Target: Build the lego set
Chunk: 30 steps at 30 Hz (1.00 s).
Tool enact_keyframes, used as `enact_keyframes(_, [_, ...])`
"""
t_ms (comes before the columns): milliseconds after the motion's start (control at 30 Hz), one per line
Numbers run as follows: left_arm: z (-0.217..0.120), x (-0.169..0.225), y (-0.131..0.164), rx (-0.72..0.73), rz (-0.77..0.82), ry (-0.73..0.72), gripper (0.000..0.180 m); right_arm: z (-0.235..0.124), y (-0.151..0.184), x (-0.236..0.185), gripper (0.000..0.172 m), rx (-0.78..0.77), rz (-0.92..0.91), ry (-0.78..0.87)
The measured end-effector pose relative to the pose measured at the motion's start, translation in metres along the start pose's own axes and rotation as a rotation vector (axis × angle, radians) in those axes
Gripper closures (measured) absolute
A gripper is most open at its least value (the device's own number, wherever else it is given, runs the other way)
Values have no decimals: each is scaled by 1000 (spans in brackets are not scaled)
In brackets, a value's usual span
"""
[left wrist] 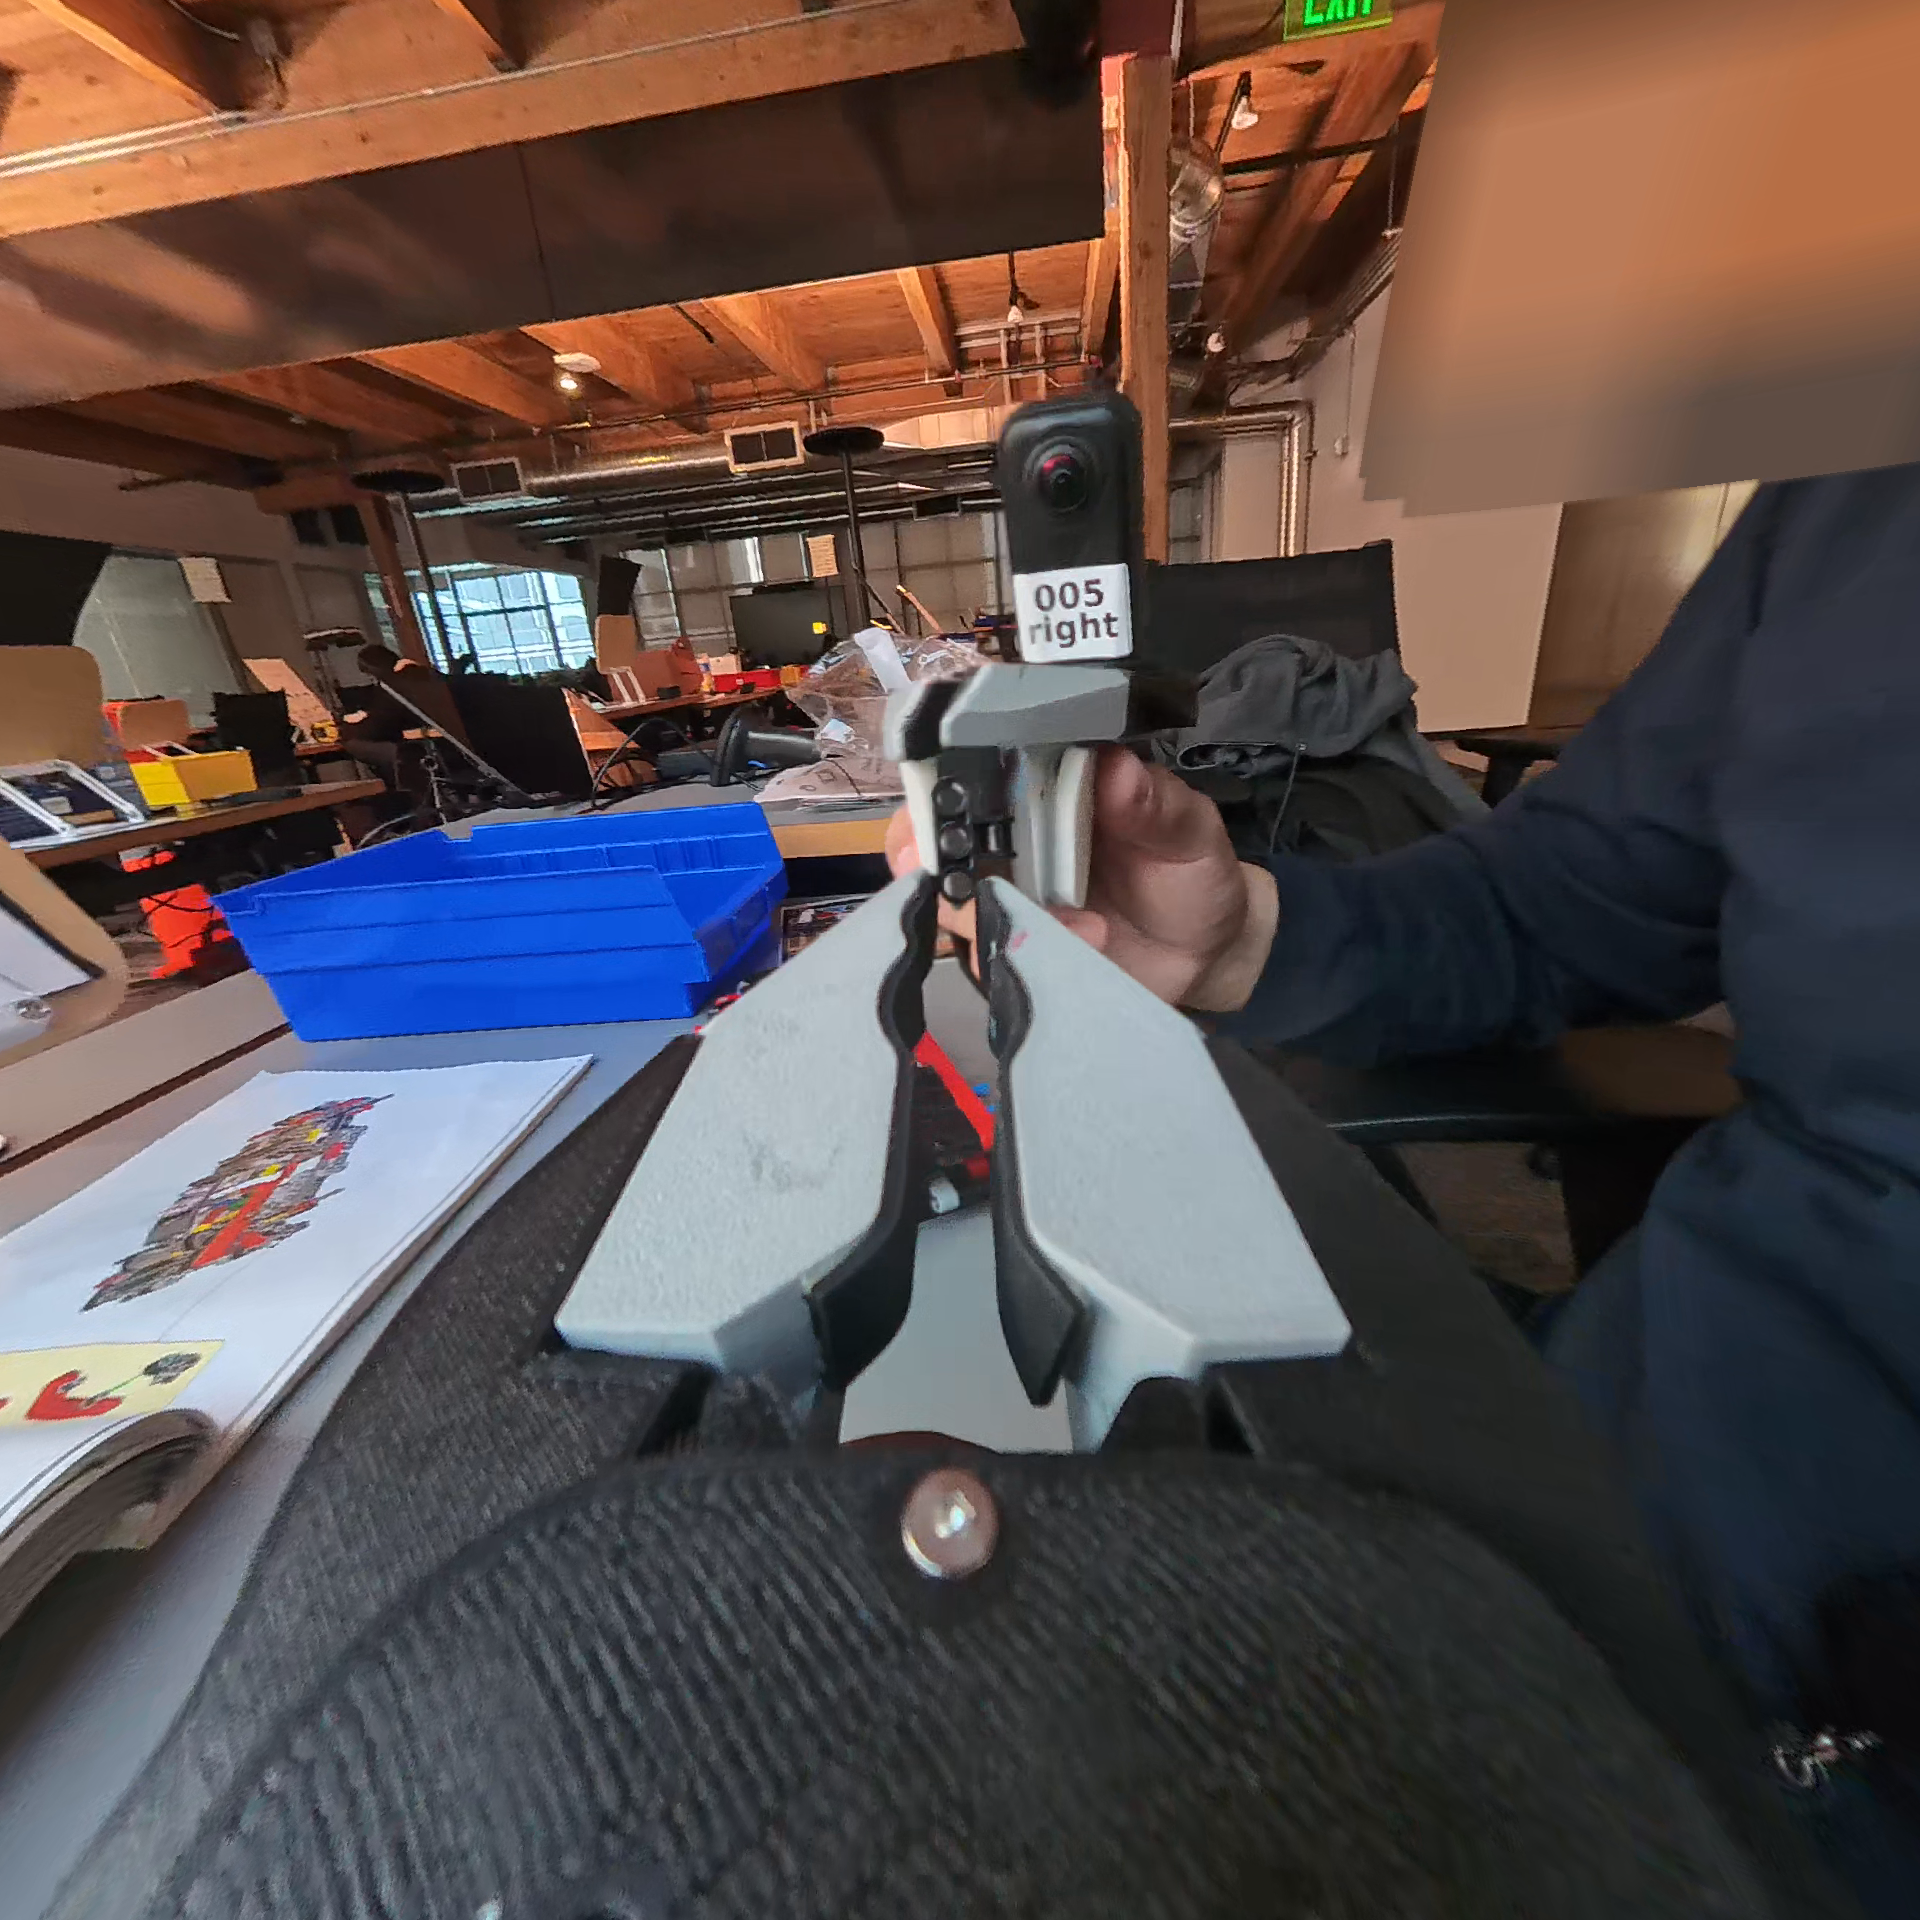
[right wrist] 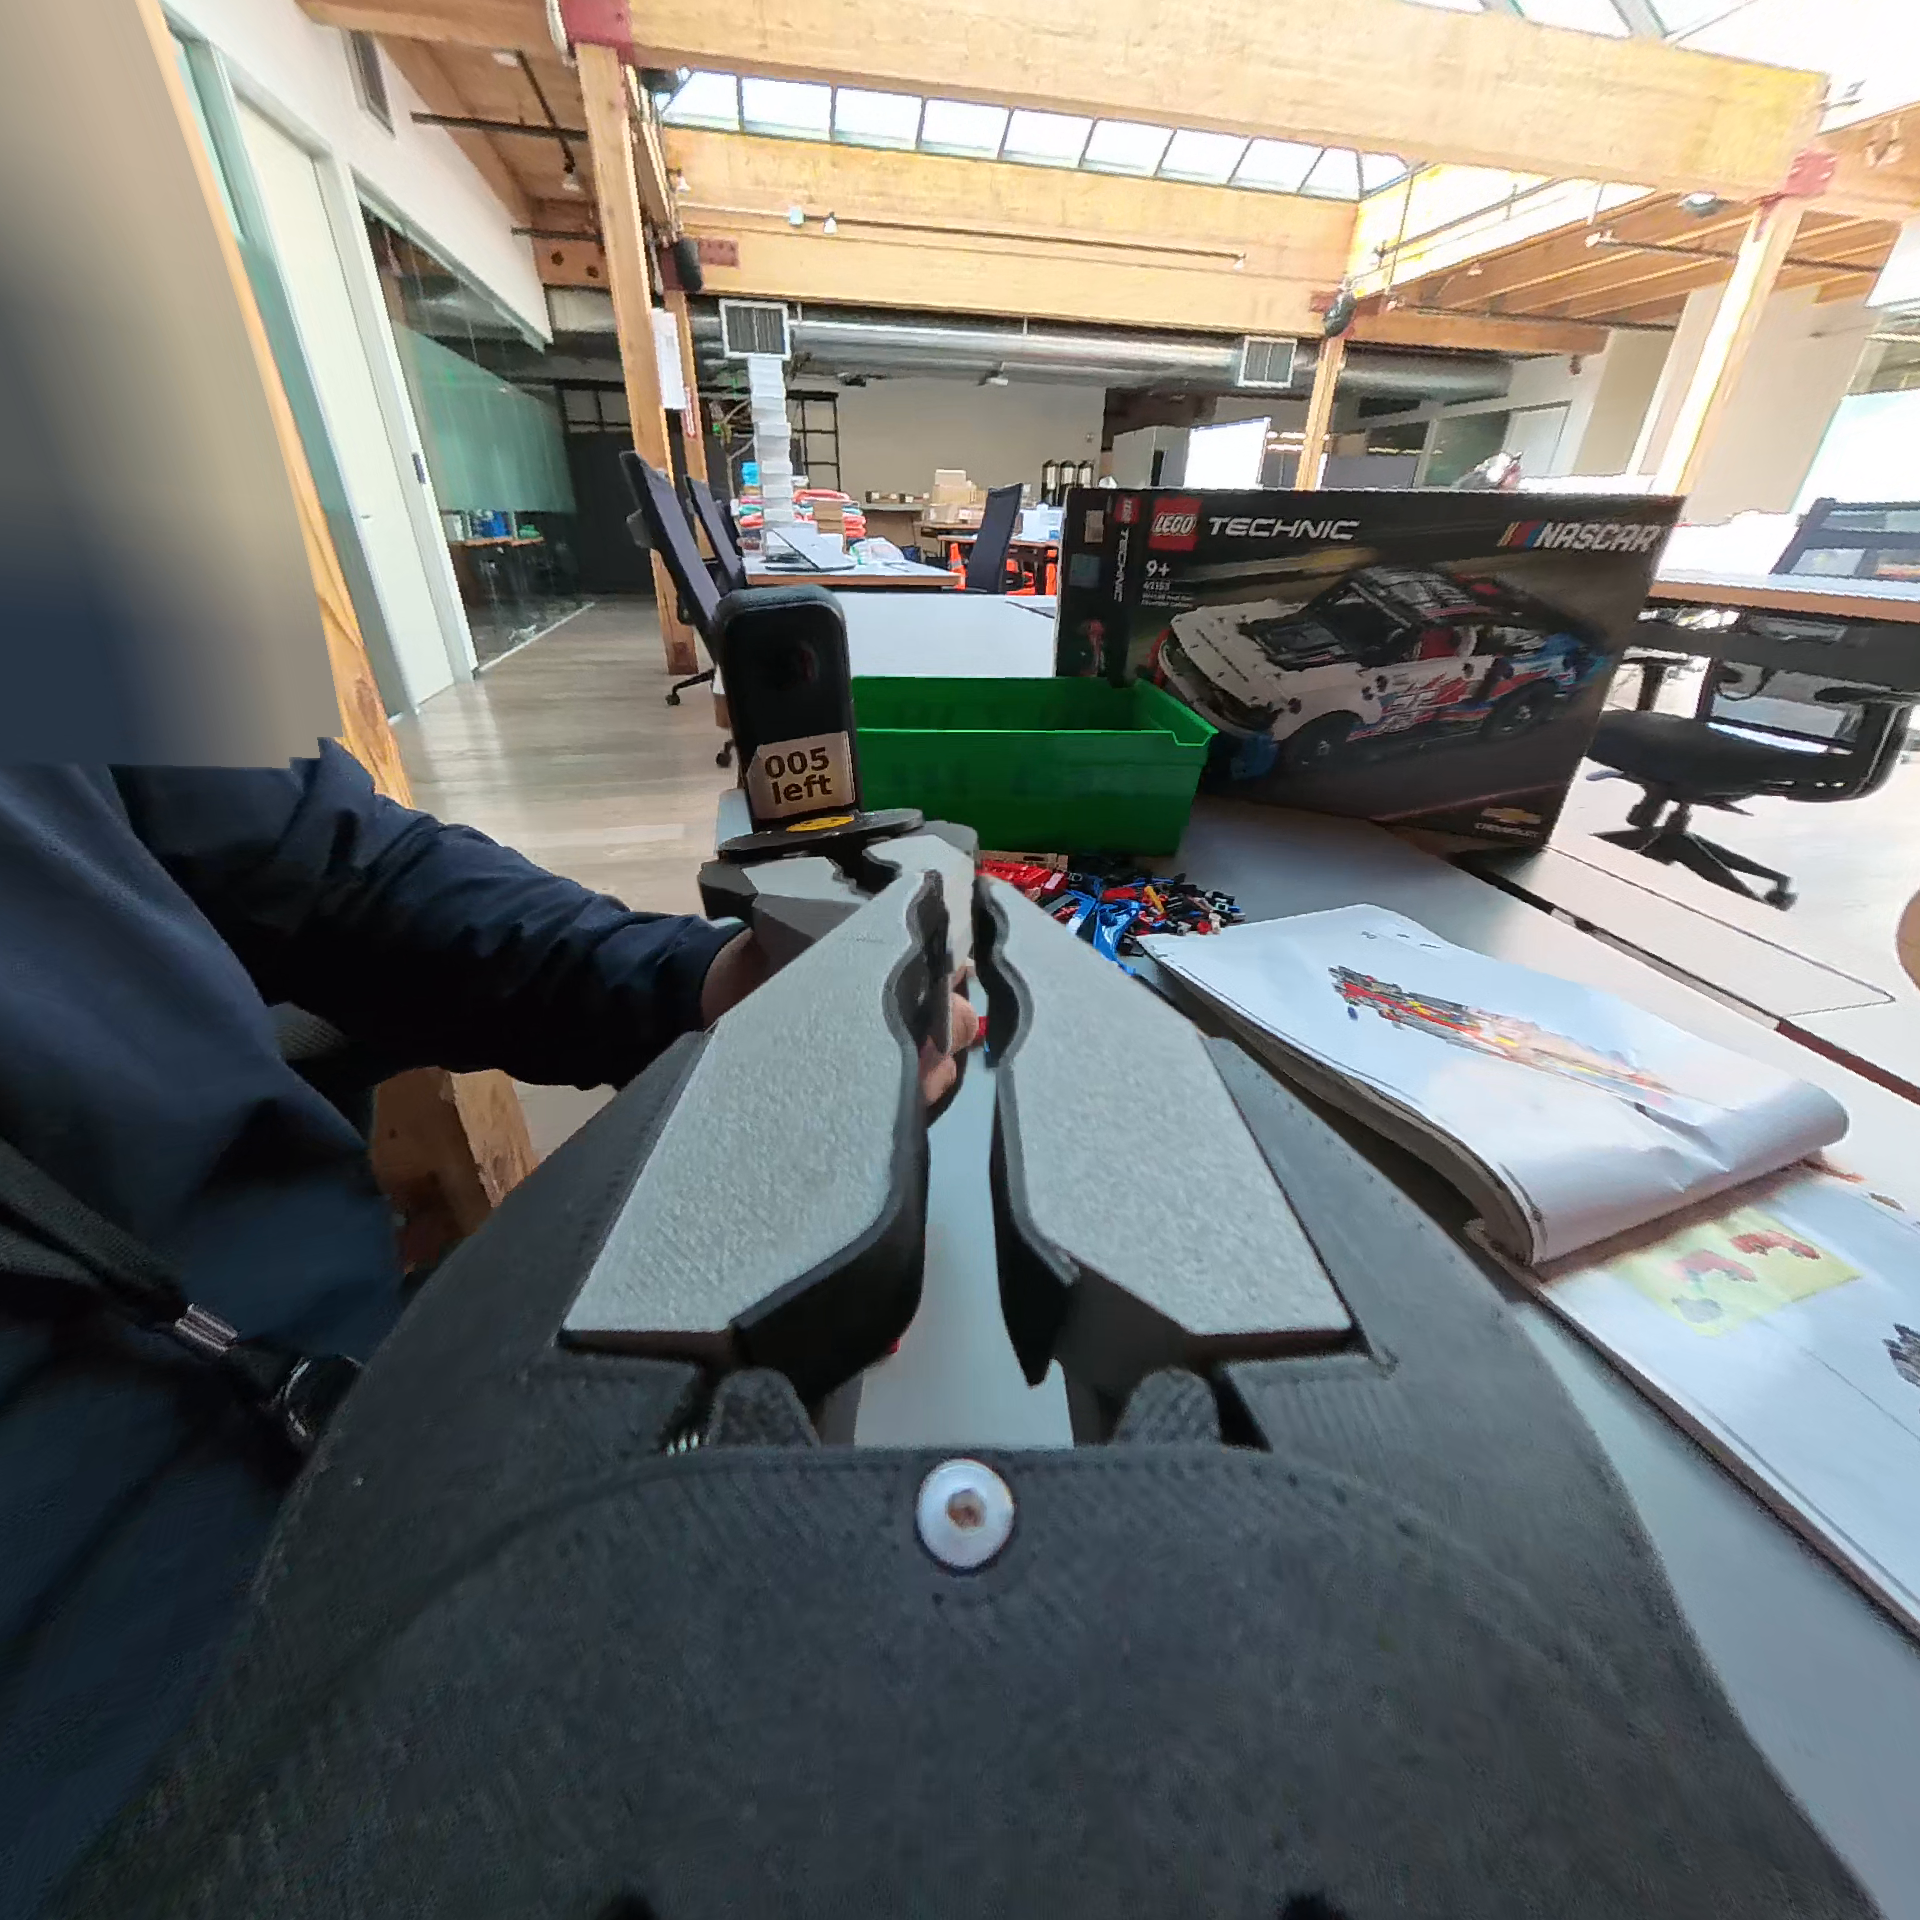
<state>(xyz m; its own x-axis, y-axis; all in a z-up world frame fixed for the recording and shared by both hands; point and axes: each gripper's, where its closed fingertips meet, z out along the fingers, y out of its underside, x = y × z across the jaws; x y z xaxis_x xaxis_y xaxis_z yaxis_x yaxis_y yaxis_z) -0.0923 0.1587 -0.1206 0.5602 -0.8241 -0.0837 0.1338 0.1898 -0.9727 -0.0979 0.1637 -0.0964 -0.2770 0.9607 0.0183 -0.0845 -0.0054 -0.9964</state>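
Bright daylight from skylights (right wrist: 1039, 125), dimmer wood ceiling opposite, strong fisheye bending at edges, slight motion blur

Both wrist cameras sit low above the bench (right wrist: 1403, 862), facing each other closely; both show the open booklet (left wrist: 312, 1174).

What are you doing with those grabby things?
A person holds a hand-held gripper in each hand, tip to tip above the table. The left hand-held gripper pinches a small black piece with holes. The right hand-held gripper faces it, its jaws nearly together; I cannot tell if it holds anything. Beyond them lie a pile of small pieces, a green bin and an open booklet.
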Motion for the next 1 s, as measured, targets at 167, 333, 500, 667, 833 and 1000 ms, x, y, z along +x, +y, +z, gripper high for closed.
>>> enact_keyframes(167, [-3,0,-6,27,-30,1,176,-1,11,-2,158,-18,90,-29])
enact_keyframes(333, [5,11,2,14,-40,26,175,1,16,-6,172,-18,93,-54])
enact_keyframes(500, [6,10,5,27,-74,33,175,2,22,-3,172,-20,155,-72])
enact_keyframes(667, [1,1,7,15,-77,20,176,-2,18,2,162,2,177,-84])
enact_keyframes(833, [1,0,11,2,-91,26,176,0,24,4,163,-25,180,-82])
enact_keyframes(1000, [2,-1,11,2,-102,25,176,4,28,-1,172,-33,177,-104])
